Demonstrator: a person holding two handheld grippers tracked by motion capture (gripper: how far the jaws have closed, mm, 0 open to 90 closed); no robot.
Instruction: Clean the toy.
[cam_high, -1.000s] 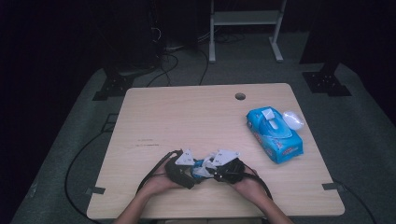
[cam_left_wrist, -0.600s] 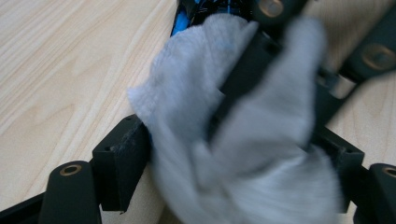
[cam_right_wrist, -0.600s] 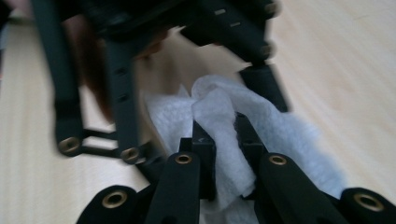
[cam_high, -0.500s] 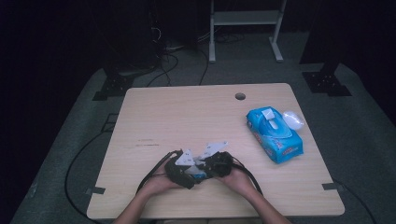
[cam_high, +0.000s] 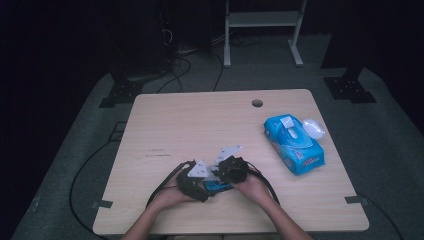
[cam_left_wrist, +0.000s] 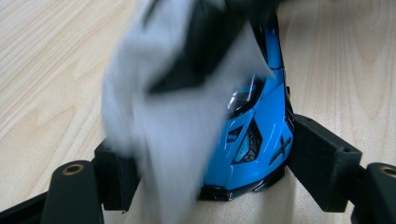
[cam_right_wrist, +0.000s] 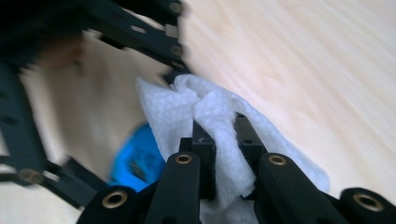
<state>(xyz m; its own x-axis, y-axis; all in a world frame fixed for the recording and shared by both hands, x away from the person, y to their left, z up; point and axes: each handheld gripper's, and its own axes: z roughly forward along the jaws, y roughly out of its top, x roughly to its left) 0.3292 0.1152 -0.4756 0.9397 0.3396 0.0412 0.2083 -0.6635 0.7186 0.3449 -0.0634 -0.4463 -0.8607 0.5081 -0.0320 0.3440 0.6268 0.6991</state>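
In the right gripper view the right gripper (cam_right_wrist: 223, 140) is clenched on a crumpled white wipe (cam_right_wrist: 219, 116), the cloth bunched between the two black jaws and spilling out to either side; the jaws have just been closing, with that wipe between them. Behind the wipe, toward 8 o'clock, a patch of the blue toy car (cam_right_wrist: 135, 161) shows, with the linkage bars of the other gripper around it. In the left gripper view the left gripper (cam_left_wrist: 205, 163) grasps the blue toy car (cam_left_wrist: 254, 135) across its width, one pad against each flank, the car resting on the wooden table (cam_left_wrist: 51, 70). The car's long axis runs along the jaws, from 6 o'clock up toward 12; its dark end sits at the bottom, between the pads, but which end is the nose I cannot tell. The blurred white wipe (cam_left_wrist: 168, 135) hangs in front of the car's left half and stands in the way of most of its body. In the high view both grippers meet at the near edge of the table (cam_high: 200, 120), about 6 o'clock, left gripper (cam_high: 196, 181) and right gripper (cam_high: 231, 169) touching over the car (cam_high: 216, 187). Well apart, at 3 o'clock, lies a blue wipes pack (cam_high: 294, 145) with its flap open, and near 1 o'clock a round cable hole (cam_high: 257, 103).
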